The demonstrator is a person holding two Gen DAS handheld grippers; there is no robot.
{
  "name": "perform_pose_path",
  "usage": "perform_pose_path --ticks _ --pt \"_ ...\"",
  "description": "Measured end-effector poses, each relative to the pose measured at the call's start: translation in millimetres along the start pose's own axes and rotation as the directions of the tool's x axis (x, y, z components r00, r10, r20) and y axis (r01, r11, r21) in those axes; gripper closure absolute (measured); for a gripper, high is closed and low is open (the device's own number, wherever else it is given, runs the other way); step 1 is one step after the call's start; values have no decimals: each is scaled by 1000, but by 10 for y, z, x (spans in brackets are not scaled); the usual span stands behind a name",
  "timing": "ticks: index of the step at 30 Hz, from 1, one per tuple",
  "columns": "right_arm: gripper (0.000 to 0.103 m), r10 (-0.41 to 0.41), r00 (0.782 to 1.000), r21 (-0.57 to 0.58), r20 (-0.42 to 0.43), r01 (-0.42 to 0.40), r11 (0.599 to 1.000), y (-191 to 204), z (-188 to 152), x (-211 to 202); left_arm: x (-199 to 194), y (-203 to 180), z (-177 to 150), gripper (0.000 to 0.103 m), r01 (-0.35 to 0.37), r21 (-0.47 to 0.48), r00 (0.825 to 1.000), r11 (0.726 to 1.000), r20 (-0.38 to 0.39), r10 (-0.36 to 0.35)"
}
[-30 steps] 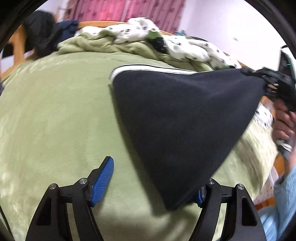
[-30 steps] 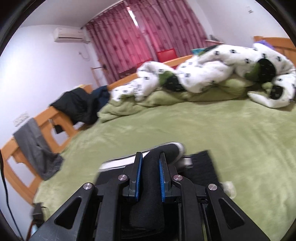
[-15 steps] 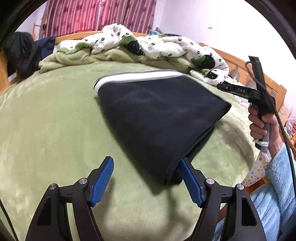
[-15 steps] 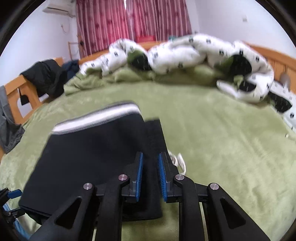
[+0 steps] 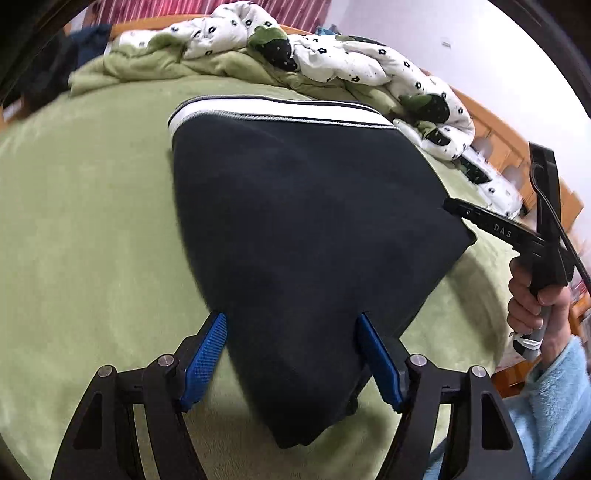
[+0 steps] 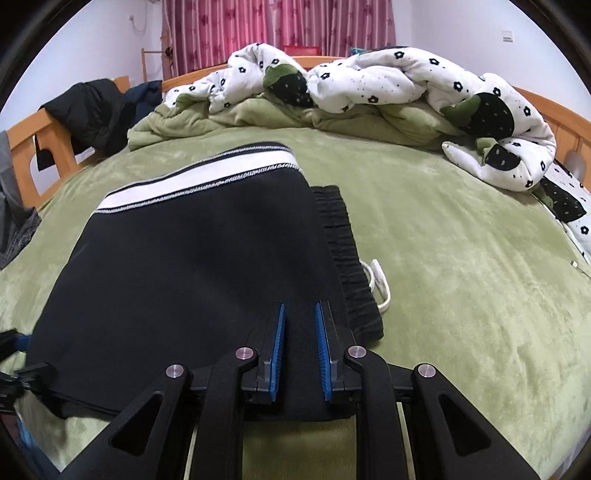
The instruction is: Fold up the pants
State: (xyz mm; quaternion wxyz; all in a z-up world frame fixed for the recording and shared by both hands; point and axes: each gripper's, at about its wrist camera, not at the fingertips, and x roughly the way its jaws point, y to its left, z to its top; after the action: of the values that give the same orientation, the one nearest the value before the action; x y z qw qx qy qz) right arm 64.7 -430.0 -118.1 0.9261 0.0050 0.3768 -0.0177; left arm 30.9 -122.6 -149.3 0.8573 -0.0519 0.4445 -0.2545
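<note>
Black pants (image 5: pixel 314 229) with a white side stripe (image 5: pixel 280 110) lie folded flat on the green bed cover (image 5: pixel 85 221). In the left wrist view my left gripper (image 5: pixel 290 318) stands open, and the near corner of the pants lies loosely between its blue pads (image 5: pixel 205 350). My right gripper (image 5: pixel 451 205), held by a hand (image 5: pixel 535 295), pinches the right edge of the pants. From the right wrist view that gripper (image 6: pixel 299 325) is shut on the black cloth (image 6: pixel 192 266). Beside it lie the ribbed waistband (image 6: pixel 343 251) and a white drawstring (image 6: pixel 380 284).
A rumpled white flowered quilt (image 6: pixel 388 85) and a green blanket (image 6: pixel 229 122) are heaped at the far side of the bed. A dark jacket (image 6: pixel 92 110) hangs on the wooden bed frame (image 6: pixel 29 147) at the left. Red curtains (image 6: pixel 277 26) hang behind.
The pants hung lifted from the right gripper a second ago; now they lie flat on the bed. The right gripper has come down, and the near corner now lies between the left gripper's fingers.
</note>
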Motion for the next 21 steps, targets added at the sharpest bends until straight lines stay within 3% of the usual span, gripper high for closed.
perform_pose_path --ticks 4,6,9,10,11,12,14,16,18,21 --pt "85 58 998 30 30 -59 998 -81 201 -119 -174 179 142 31 64 -45 996 997 57 -61" --pt "72 65 996 43 59 -68 997 -115 351 -111 -198 220 221 31 84 -40 995 996 55 -82" --pt "67 77 997 58 13 -78 995 -173 593 189 -242 239 291 33 65 -21 995 998 83 -63" --pt "67 85 996 76 -19 -83 994 -194 625 297 -275 248 308 33 50 -10 994 999 98 -49" --pt "79 106 992 106 -69 -98 990 -218 643 446 -303 269 330 33 51 -3 993 999 105 -51" --pt "83 130 987 123 -89 -119 985 -229 628 533 -325 286 346 33 59 1 992 998 111 -58" --pt "93 101 993 64 -53 -98 993 -165 584 493 -339 330 367 33 43 1 993 999 113 -43" --pt "94 111 994 39 -6 -111 993 -187 552 327 -314 383 390 33 24 -1 994 1000 103 -24" --pt "94 168 985 116 38 -171 978 -392 523 173 -272 430 442 33 27 -10 994 1000 102 -26" --pt "91 191 981 185 -15 -185 965 -613 453 299 -159 497 515 33 41 -36 995 999 90 -38"
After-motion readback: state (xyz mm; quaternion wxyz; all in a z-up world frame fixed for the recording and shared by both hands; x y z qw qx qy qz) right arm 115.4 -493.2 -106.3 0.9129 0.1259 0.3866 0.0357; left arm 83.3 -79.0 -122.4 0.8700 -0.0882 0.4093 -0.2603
